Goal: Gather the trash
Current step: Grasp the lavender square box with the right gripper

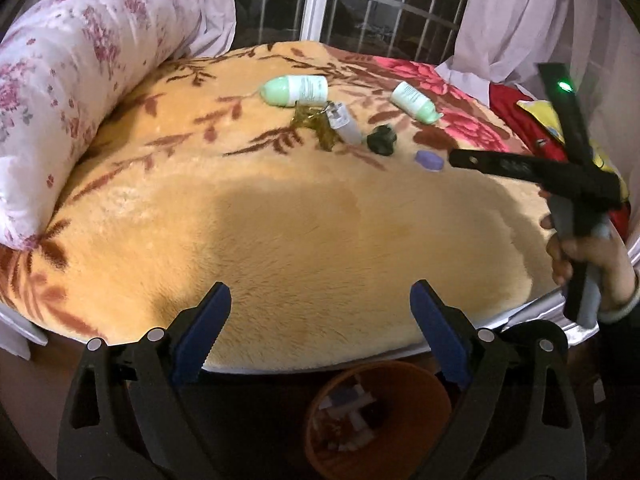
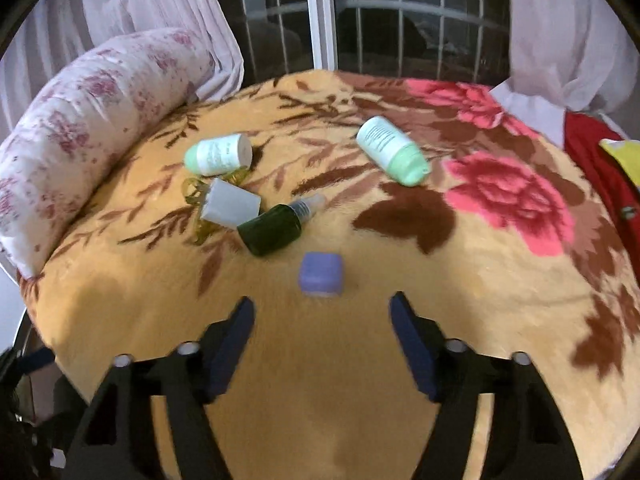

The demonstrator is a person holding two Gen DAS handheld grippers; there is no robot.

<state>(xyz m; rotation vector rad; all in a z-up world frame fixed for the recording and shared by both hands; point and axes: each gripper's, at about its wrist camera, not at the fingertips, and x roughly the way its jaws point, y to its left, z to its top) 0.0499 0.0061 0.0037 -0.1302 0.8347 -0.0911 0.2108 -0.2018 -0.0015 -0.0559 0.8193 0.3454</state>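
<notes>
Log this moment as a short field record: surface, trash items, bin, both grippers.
surface: bed with floral blanket
trash on blanket: two mint green bottles, dark green spray bottle, white container, yellowish wrapper, purple box
bin: orange trash bin below the bed edge, holding scraps
left gripper: open, empty, over the near blanket edge
right gripper: open, empty, fingers pointed at the purple box, not touching it

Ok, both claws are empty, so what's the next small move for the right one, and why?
Probably ease the right claw forward and down around the purple block. Its jaws are open, the block lies just ahead between them, apart from the dark green bottle.
</notes>
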